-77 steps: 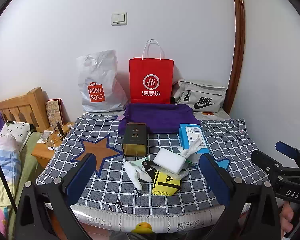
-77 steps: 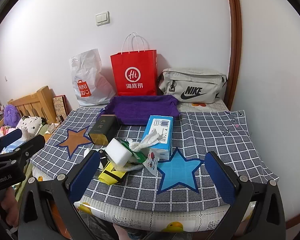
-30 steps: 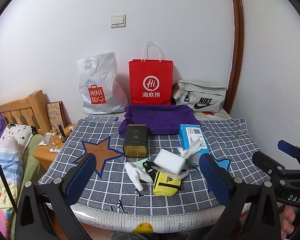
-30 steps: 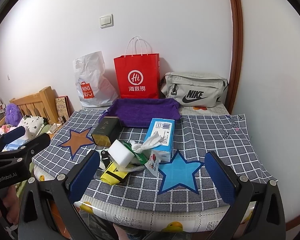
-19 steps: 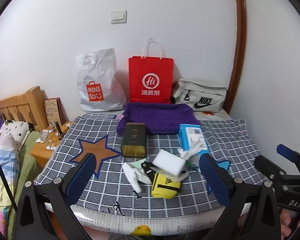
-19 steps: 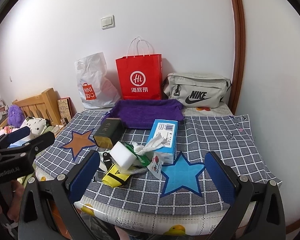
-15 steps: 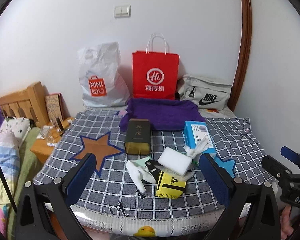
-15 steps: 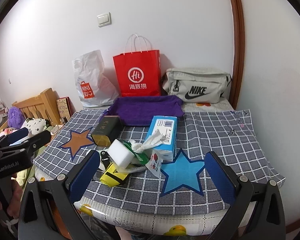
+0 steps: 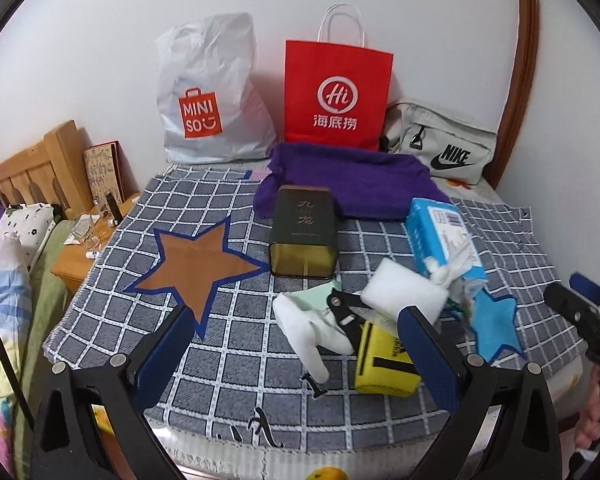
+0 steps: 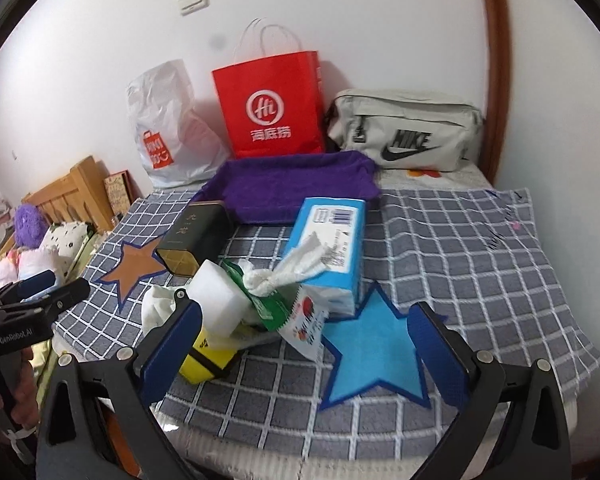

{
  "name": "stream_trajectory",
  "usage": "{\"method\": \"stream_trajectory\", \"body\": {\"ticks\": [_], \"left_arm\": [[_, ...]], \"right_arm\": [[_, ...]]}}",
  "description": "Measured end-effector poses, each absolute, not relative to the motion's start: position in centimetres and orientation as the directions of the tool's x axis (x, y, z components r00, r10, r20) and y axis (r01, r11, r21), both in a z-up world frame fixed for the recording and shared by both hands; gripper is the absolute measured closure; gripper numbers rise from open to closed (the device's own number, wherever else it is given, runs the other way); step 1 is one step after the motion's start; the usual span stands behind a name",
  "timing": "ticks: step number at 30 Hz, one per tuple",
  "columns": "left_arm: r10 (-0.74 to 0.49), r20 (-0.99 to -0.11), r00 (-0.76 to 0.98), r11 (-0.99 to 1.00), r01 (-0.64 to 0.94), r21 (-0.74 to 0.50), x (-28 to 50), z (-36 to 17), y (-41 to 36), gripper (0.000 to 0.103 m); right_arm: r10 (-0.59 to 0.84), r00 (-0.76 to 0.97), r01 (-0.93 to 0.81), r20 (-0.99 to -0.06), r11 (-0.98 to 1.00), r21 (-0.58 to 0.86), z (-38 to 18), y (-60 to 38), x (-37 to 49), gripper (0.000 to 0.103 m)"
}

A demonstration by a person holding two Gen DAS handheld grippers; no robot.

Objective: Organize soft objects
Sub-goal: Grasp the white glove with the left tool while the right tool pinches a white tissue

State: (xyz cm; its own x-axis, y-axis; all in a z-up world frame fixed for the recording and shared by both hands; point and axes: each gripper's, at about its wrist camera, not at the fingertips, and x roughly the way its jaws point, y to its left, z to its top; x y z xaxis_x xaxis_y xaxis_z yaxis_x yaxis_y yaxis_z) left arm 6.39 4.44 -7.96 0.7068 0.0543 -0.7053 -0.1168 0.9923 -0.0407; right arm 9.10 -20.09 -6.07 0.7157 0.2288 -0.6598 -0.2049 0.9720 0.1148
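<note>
Two grippers hover over the near edge of a bed spread with a grey checked cloth (image 9: 228,344), each with its jaws wide apart and holding nothing. The left gripper (image 9: 300,356) frames a white glove (image 9: 308,330) and part of a yellow Adidas pouch (image 9: 382,364); the right gripper (image 10: 306,344) frames the blue star patch (image 10: 372,346).

In the left wrist view the soft clutter sits at about 5 o'clock from the cloth's middle: the glove touching the pouch, a white sponge block (image 9: 402,290) above the pouch, and a knotted white cloth (image 9: 446,270) against a blue tissue pack (image 9: 440,236). A dark green tin (image 9: 304,236) lies at 12 o'clock from the glove, just beside it. A folded purple towel (image 9: 348,184) lies at 12 o'clock from the tin, touching it. Against the wall stand a Miniso plastic bag (image 9: 208,92), a red paper bag (image 9: 338,96) and a grey Nike bag (image 9: 440,144).
</note>
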Motion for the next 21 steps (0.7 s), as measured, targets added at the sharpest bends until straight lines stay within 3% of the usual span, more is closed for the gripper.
{"method": "stream_trajectory", "body": {"ticks": [7,15,21], "left_arm": [[0.045,-0.737,0.675,0.993,-0.109,-0.039,8.6,-10.9,5.6,0.000],[-0.038,-0.765,0.642,0.987,-0.096,-0.130,10.8,-13.4,7.1,0.001],[-0.044,-0.775,0.631,0.987,-0.094,-0.133,11.8,-14.3,7.4,0.002]], "right_arm": [[0.244,0.675,-0.236,-0.696,0.966,0.110,-8.3,-17.4,14.1,0.011],[0.225,0.605,-0.192,-0.764,0.972,0.134,-11.5,-15.9,18.8,0.011],[0.185,0.570,-0.179,-0.800,0.979,0.100,-13.4,-15.1,20.3,0.011]]}}
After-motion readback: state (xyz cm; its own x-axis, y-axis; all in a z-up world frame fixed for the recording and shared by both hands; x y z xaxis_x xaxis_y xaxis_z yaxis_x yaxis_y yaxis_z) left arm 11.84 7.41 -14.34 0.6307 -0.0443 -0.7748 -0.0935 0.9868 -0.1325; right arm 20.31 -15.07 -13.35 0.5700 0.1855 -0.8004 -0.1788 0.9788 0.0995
